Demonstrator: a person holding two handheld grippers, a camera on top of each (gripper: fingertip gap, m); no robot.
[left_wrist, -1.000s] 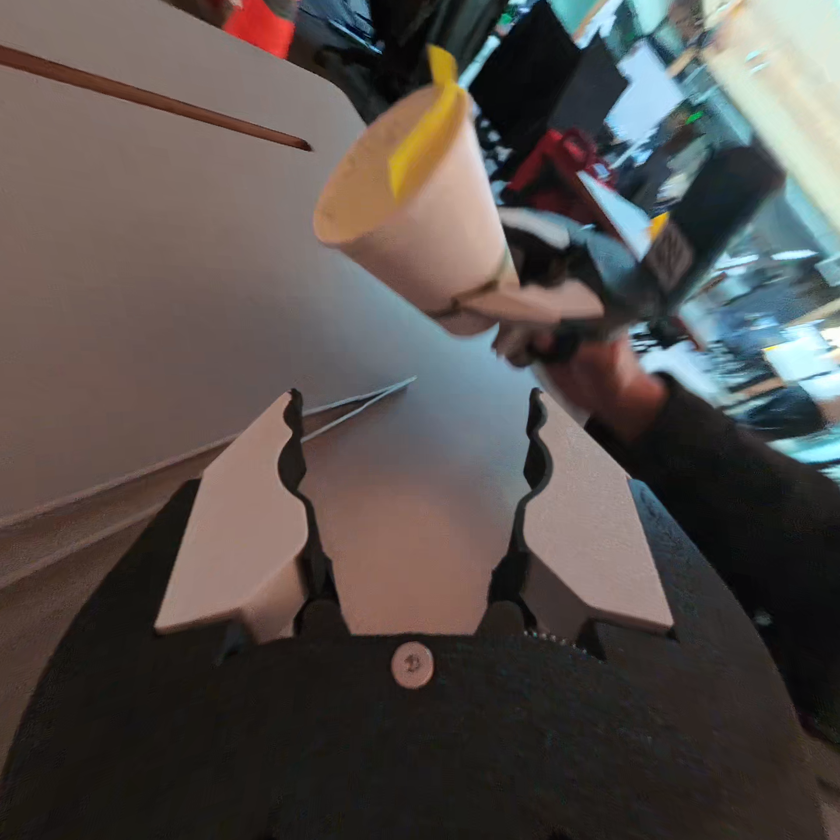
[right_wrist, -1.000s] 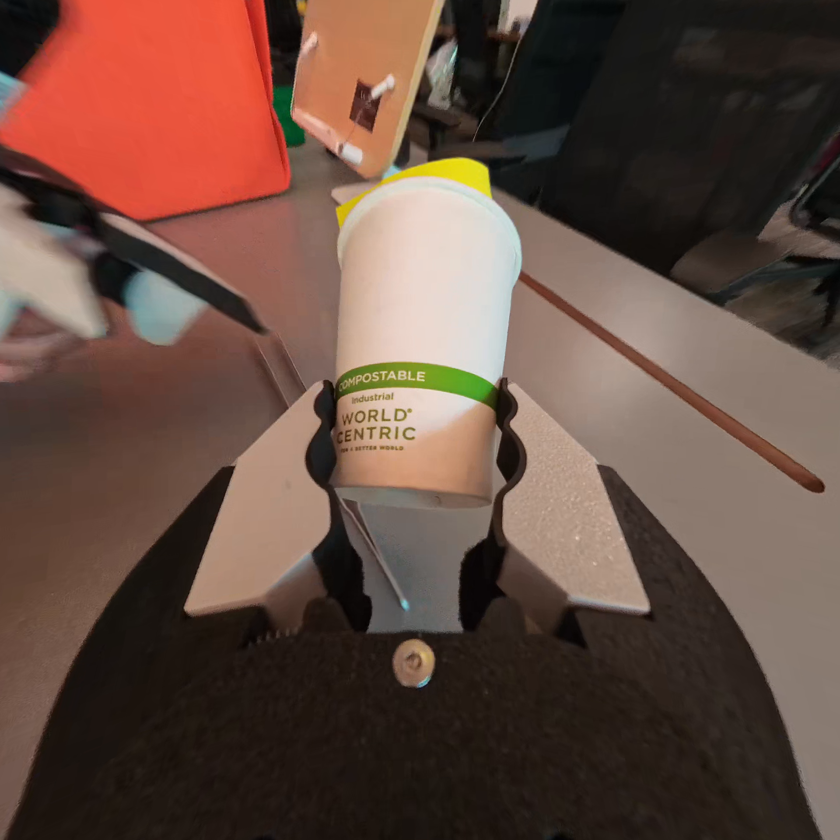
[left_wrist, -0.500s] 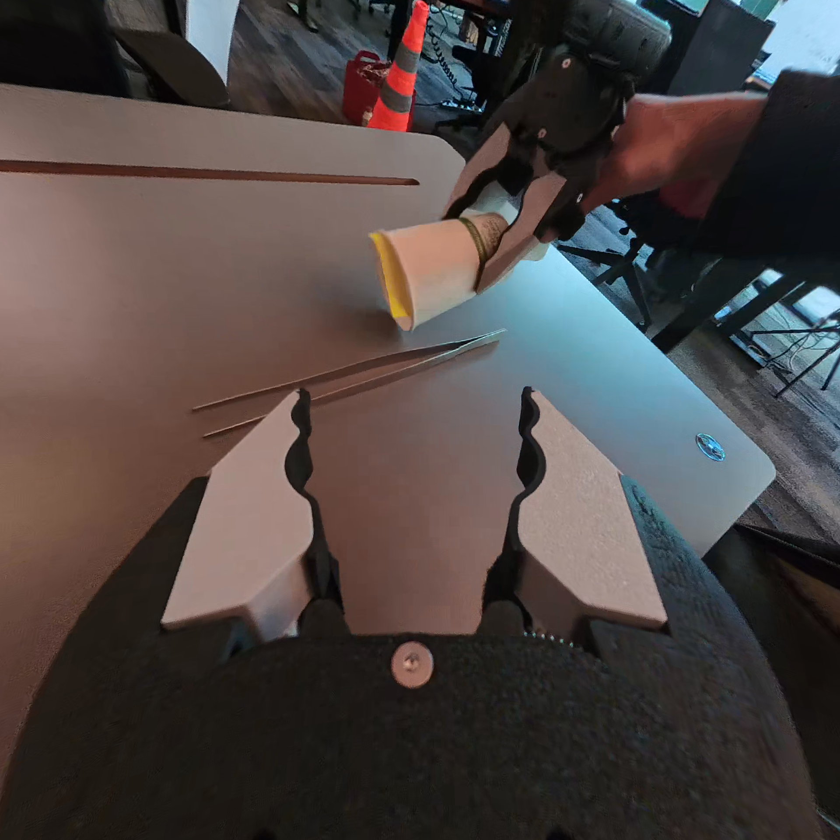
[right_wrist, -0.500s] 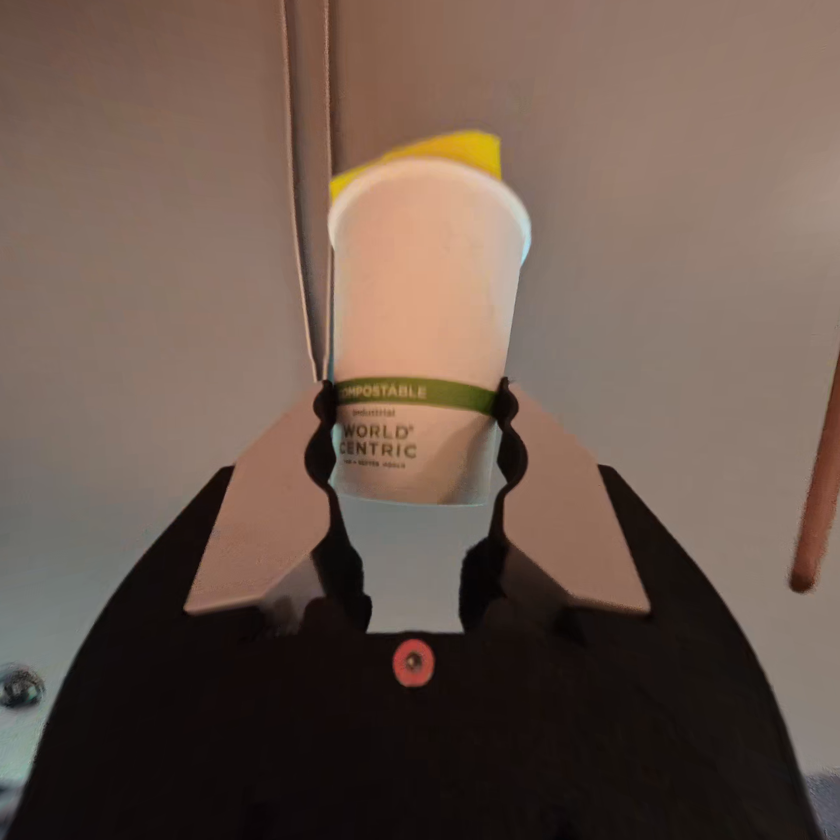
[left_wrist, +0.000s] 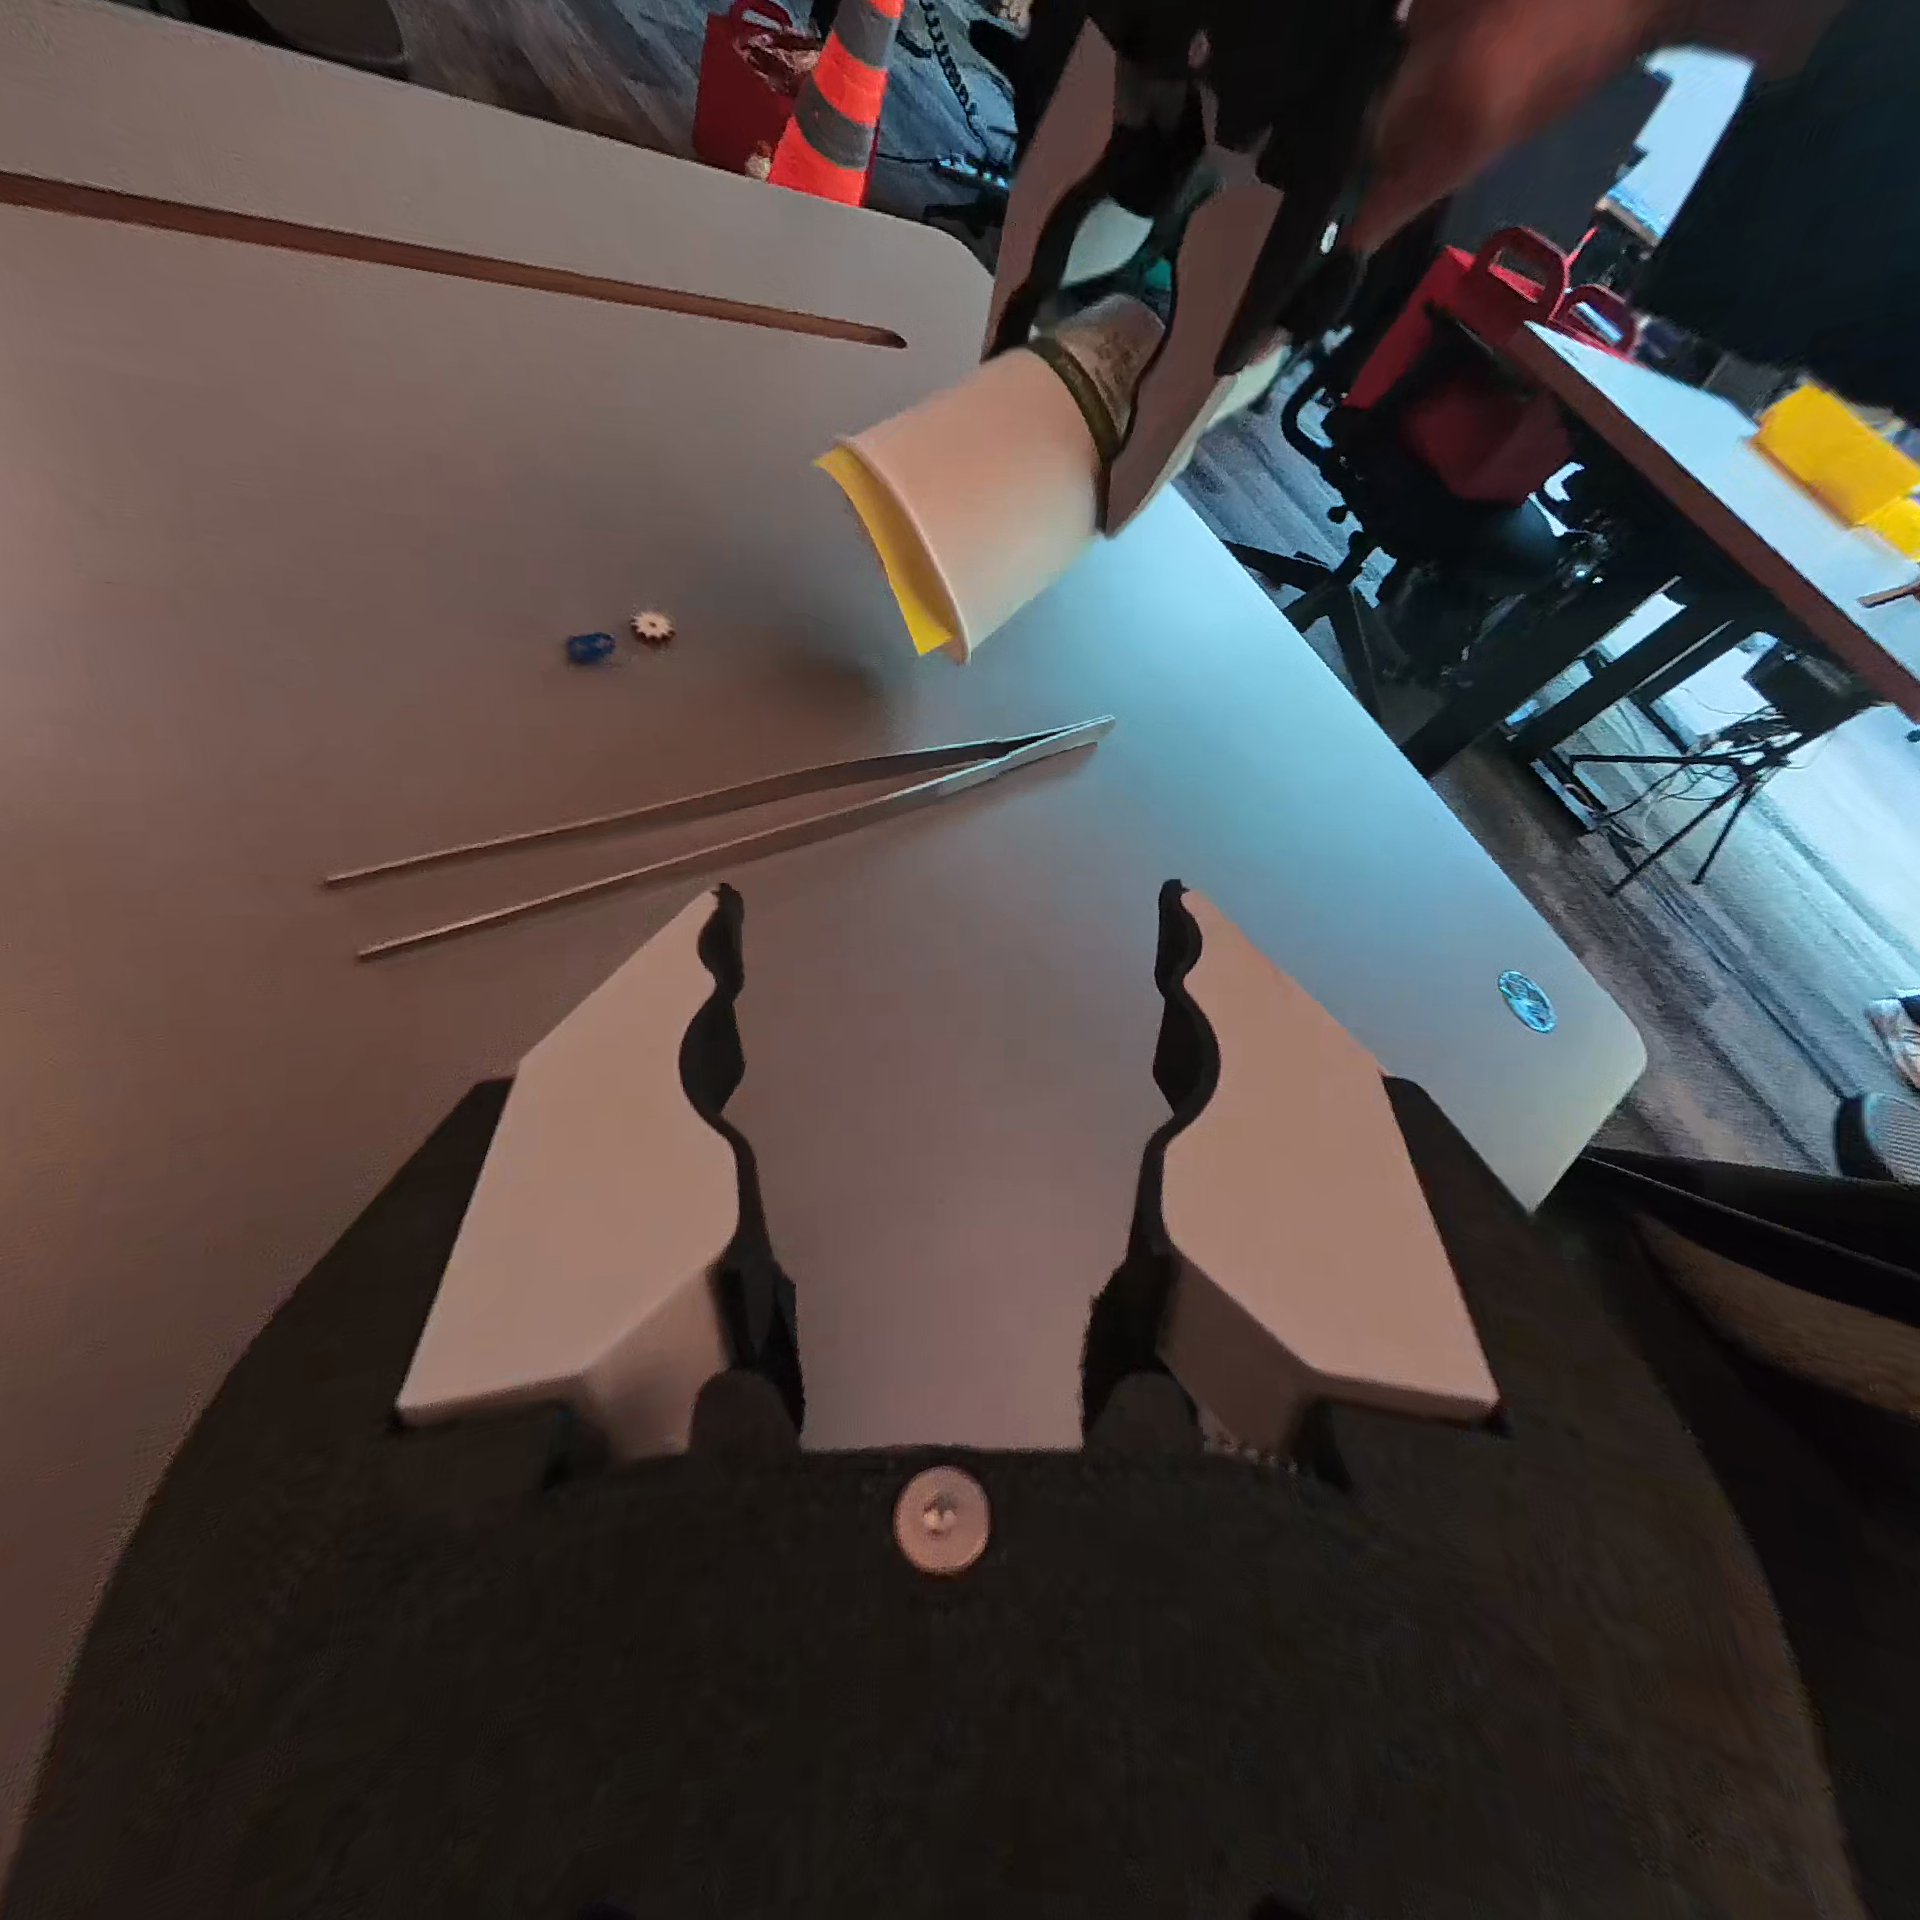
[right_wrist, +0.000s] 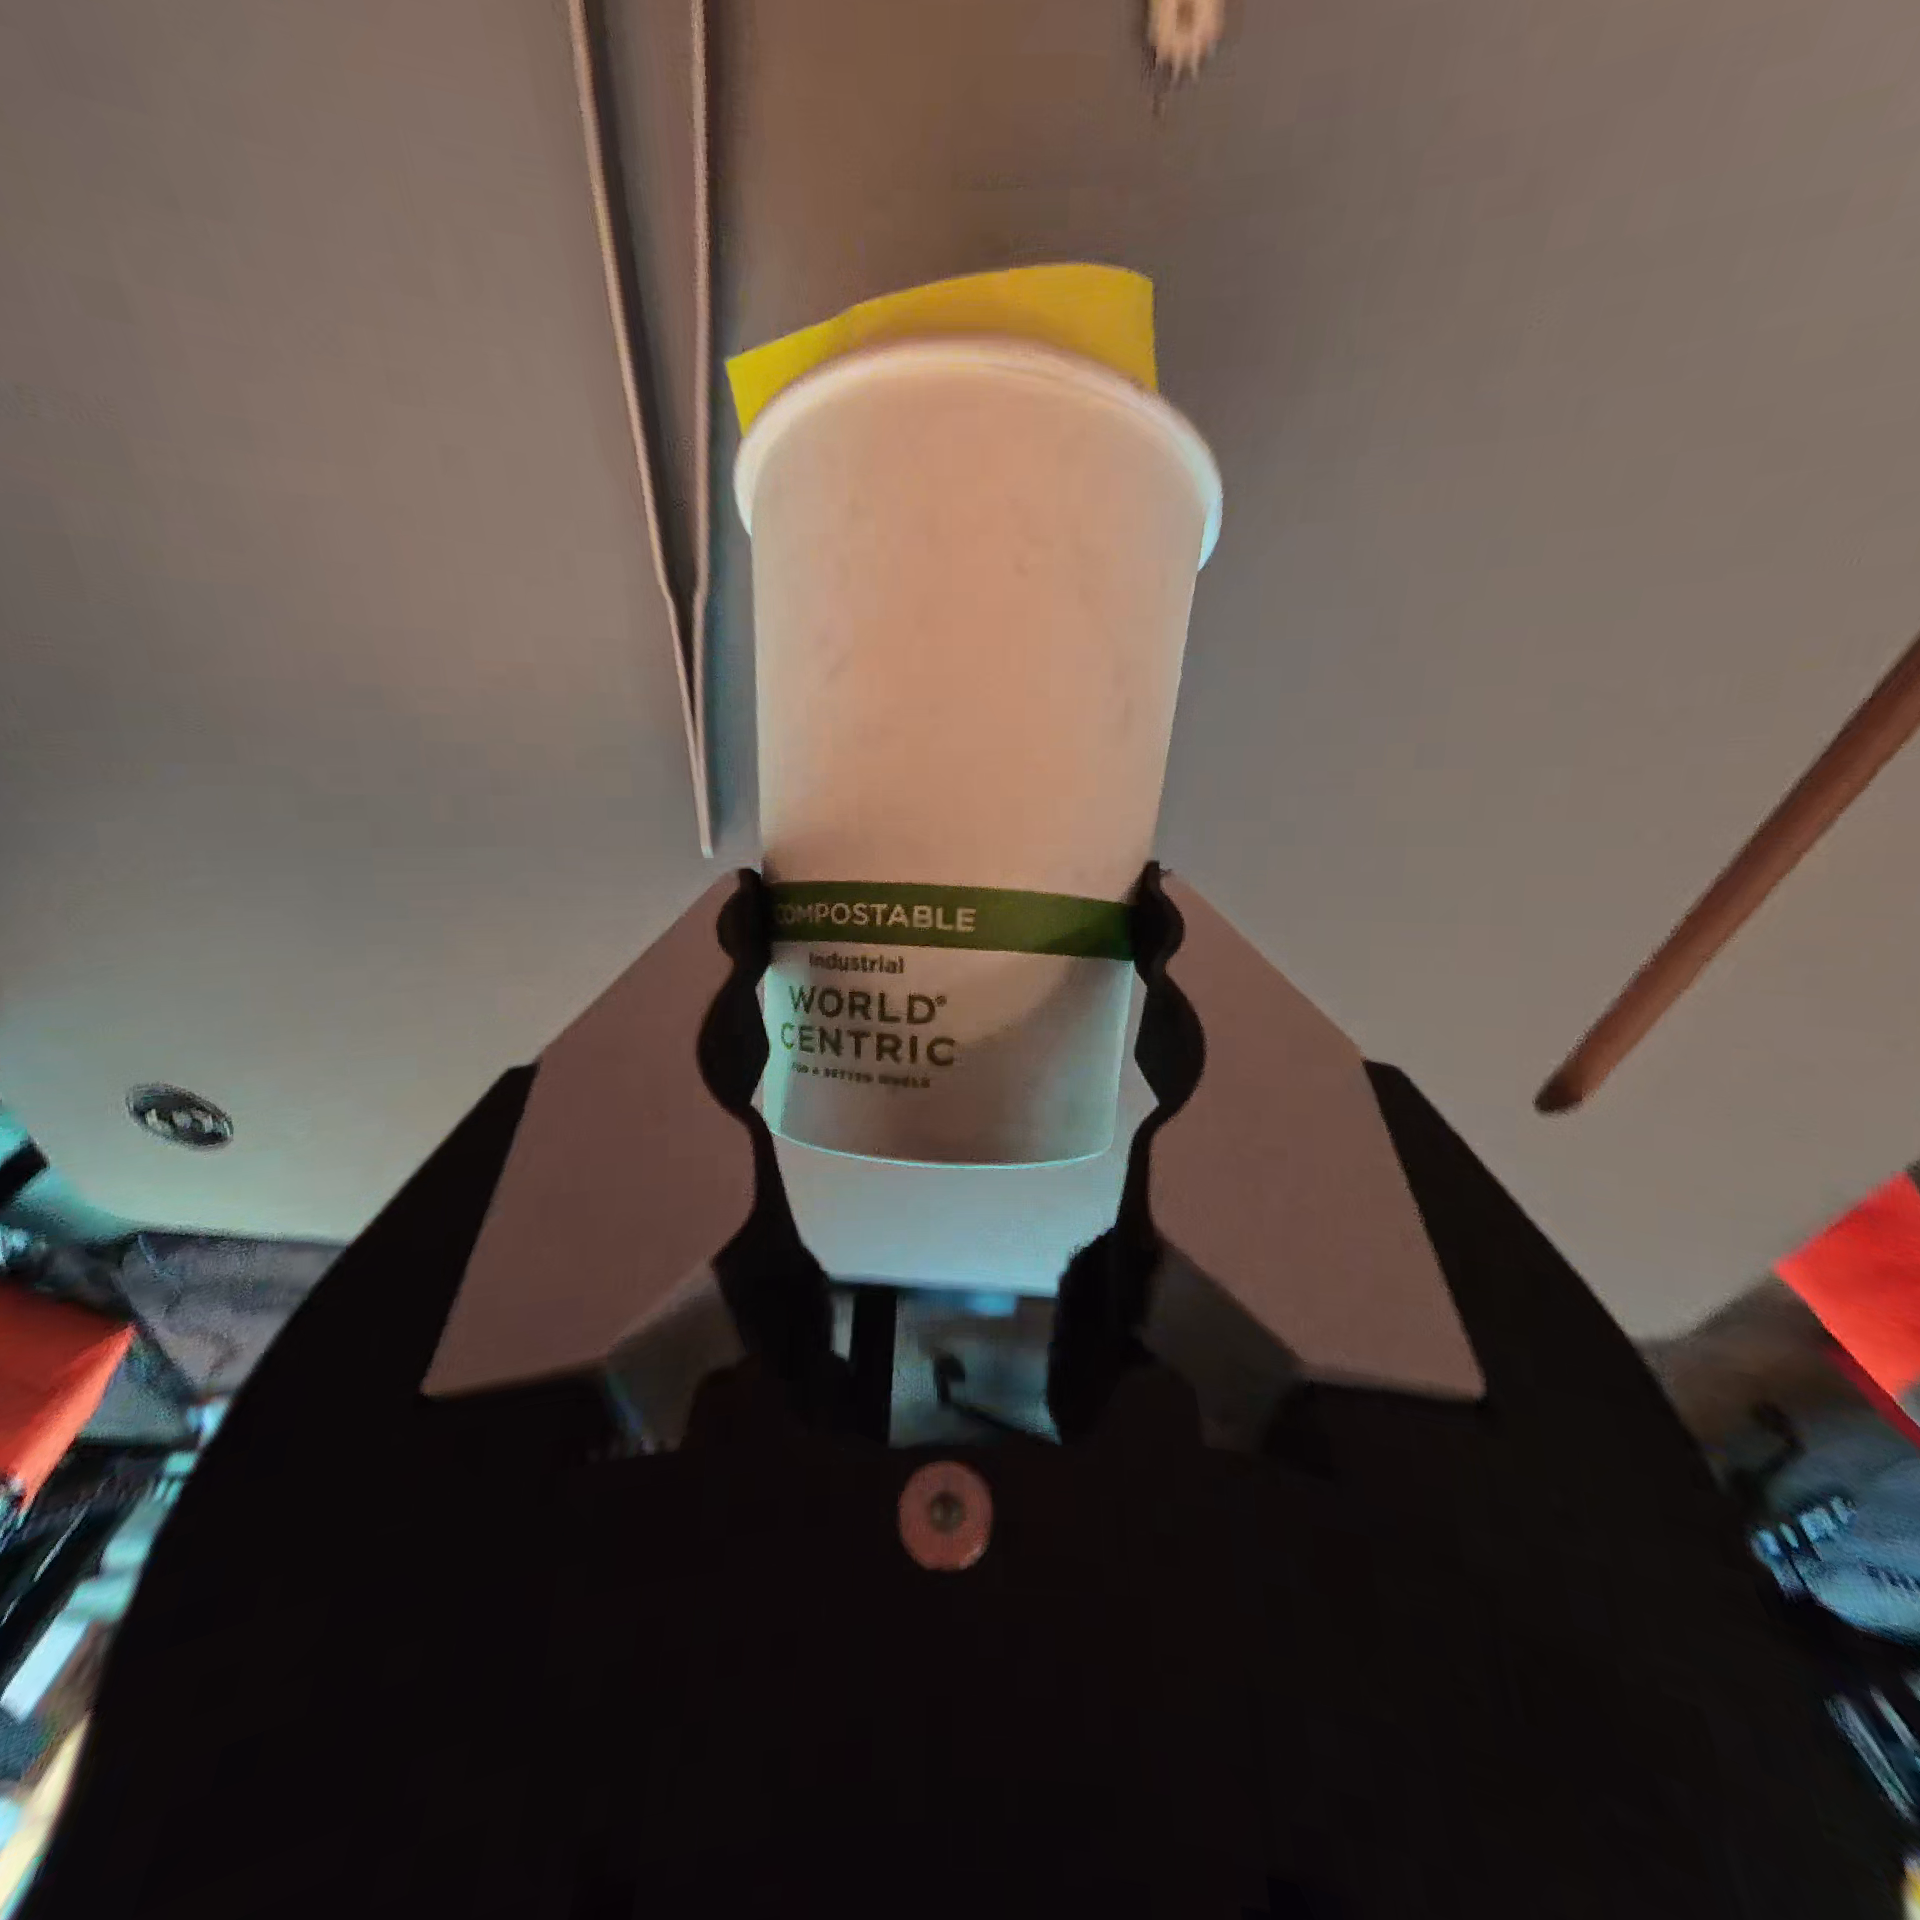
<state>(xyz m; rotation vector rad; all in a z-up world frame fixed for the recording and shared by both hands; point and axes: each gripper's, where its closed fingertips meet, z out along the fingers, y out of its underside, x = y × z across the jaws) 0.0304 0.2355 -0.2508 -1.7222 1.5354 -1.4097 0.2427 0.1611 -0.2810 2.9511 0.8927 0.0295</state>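
White paper cup (right_wrist: 977, 665) with yellow slip (left_wrist: 902, 566), tipped mouth-down over grey desk (left_wrist: 312, 436), clamped at its base in right gripper (right_wrist: 940, 914) fingers; left gripper (left_wrist: 940, 904) fingers spread wide, empty. Metal tweezers (left_wrist: 727, 810) at twelve o'clock of left gripper. Keep grip firm.

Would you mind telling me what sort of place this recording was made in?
Probably an open office or lab workspace. Beyond the grey table stand wheeled office chairs, another desk and an orange traffic cone, with a tripod on the wood-look floor.
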